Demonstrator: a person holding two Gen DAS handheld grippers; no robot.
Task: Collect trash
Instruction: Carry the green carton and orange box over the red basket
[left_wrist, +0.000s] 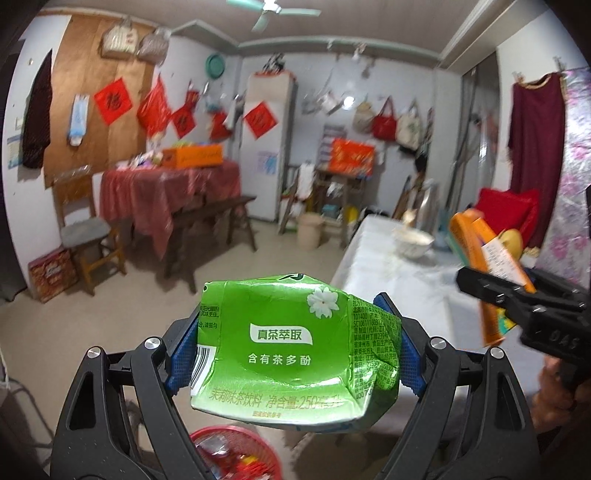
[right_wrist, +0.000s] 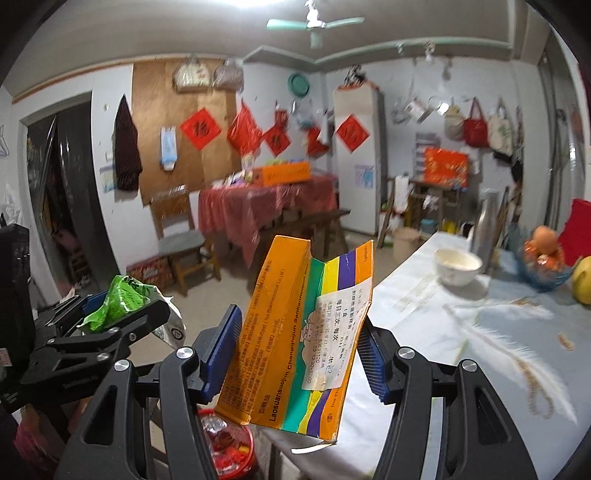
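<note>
My left gripper (left_wrist: 295, 350) is shut on a crushed green tea carton (left_wrist: 291, 354), held in the air above a red trash basket (left_wrist: 236, 454). It also shows in the right wrist view (right_wrist: 122, 317) with the green carton (right_wrist: 118, 302) at the lower left. My right gripper (right_wrist: 299, 343) is shut on a flattened orange medicine box (right_wrist: 299, 332) with striped flaps, held beside the table edge and above the red basket (right_wrist: 229, 446). In the left wrist view the right gripper (left_wrist: 513, 299) holds the orange box (left_wrist: 491, 266) at the right.
A table with a white cloth (right_wrist: 461, 332) runs along the right, bearing a white bowl (right_wrist: 458, 266), a steel flask (right_wrist: 484, 229) and a blue fruit dish (right_wrist: 543, 266). A red-clothed table (left_wrist: 166, 188), chair (left_wrist: 85, 229) and bench stand across the room.
</note>
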